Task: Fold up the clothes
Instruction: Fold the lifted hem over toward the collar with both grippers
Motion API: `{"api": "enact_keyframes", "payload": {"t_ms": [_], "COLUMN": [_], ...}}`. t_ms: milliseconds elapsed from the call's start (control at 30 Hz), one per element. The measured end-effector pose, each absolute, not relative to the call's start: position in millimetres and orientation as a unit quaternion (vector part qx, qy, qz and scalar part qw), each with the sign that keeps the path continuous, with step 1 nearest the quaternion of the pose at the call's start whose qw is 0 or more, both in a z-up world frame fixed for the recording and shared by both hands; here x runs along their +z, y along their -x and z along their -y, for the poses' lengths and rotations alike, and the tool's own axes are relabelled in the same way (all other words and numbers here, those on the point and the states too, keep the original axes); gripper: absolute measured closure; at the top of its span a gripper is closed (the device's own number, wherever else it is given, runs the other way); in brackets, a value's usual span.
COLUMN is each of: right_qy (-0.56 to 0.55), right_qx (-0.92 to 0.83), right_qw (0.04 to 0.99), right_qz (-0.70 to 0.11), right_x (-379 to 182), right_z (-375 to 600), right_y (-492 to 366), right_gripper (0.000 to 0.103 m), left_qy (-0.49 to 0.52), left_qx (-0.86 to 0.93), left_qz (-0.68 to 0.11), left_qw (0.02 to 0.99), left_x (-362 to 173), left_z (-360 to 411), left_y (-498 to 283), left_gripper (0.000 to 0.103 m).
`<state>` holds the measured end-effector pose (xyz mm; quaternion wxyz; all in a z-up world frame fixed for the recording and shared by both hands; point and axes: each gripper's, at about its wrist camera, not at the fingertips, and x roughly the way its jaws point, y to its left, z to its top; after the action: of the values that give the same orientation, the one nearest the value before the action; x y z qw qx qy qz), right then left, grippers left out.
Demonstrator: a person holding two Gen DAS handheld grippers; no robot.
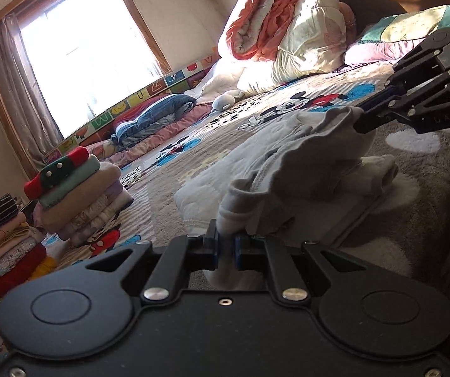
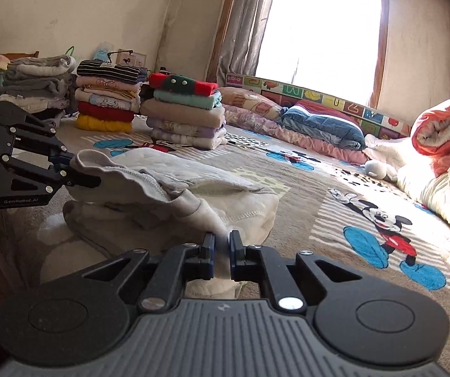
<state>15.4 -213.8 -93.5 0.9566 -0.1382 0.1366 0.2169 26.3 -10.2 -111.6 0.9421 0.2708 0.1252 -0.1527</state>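
The left gripper (image 1: 225,245) is closed almost fully, its blue pads pinched on a fold of the pale grey garment (image 1: 287,169), and cloth is seen squeezed between the two fingers and hanging below them. The right gripper (image 2: 221,248) is likewise clamped on another edge of the same garment, with a tuft of fabric caught between its narrow jaws. In the left wrist view the right gripper (image 1: 379,113) is seen from the side, its fingertips buried in the far corner of the cloth; in the right wrist view the left gripper (image 2: 80,177) is seen gripping the opposite corner.

The garment (image 2: 168,194) is held by its ribbed, wavy hem (the stitched edge is clearly shown), stretched between the two grippers and lifted a little, while its lower, quilted cream part is left lying on the bed cover (image 2: 335,207), which is printed with cartoon mice. The cloth is doubled over itself, with one layer draped on another.

Three stacks of folded clothes (image 2: 184,116) are ranged behind the garment, near the wall. A rolled orange quilt (image 1: 262,15) and cream bedding are piled at the head of the bed, and a blue padded item (image 2: 322,125) is laid beside the window (image 2: 319,22).
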Motion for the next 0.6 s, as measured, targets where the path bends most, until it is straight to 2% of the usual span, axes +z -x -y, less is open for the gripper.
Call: {"api": "enact_keyframes", "payload": {"t_ms": [33,167,233,267,400,500,533,600], "right_qy": [0.167,0.229,0.234,0.237,0.203,0.094,0.069,0.012], "right_qx": [0.211,0.197,0.197,0.194,0.199,0.194,0.188,0.182], "right_qw": [0.955,0.95,0.949,0.949,0.954,0.967,0.969,0.969], "right_qz": [-0.124,-0.081,-0.076,-0.076,-0.097,-0.134,-0.145,-0.165], "right_x": [-92.8,-91.0,-90.4,-90.9,-90.4,-86.8,-87.6,-91.0], "right_z": [207.1,190.3,188.2,187.6,195.7,215.0,220.3,231.0], "right_y": [-12.6,-3.5,-4.9,-6.7,-13.0,-21.2,-24.7,-32.2], "right_gripper": [0.083,0.078,0.067,0.066,0.064,0.052,0.051,0.051], "left_qy": [-0.27,-0.281,-0.272,-0.272,-0.254,-0.255,-0.255,-0.249], "left_qx": [-0.152,-0.142,-0.141,-0.138,-0.137,-0.132,-0.129,-0.123], "left_qz": [-0.121,-0.118,-0.127,-0.129,-0.147,-0.148,-0.146,-0.141], "left_qw": [0.943,0.942,0.943,0.944,0.946,0.946,0.947,0.95], "left_x": [-109.6,-109.2,-110.3,-111.6,-117.6,-120.0,-120.0,-118.0], "left_z": [11.2,15.8,14.0,13.7,12.3,14.3,14.7,13.3], "left_y": [-24.4,-16.9,-19.3,-20.9,-26.8,-25.4,-24.4,-22.7], "left_gripper": [0.096,0.096,0.096,0.096,0.096,0.094,0.09,0.071]}}
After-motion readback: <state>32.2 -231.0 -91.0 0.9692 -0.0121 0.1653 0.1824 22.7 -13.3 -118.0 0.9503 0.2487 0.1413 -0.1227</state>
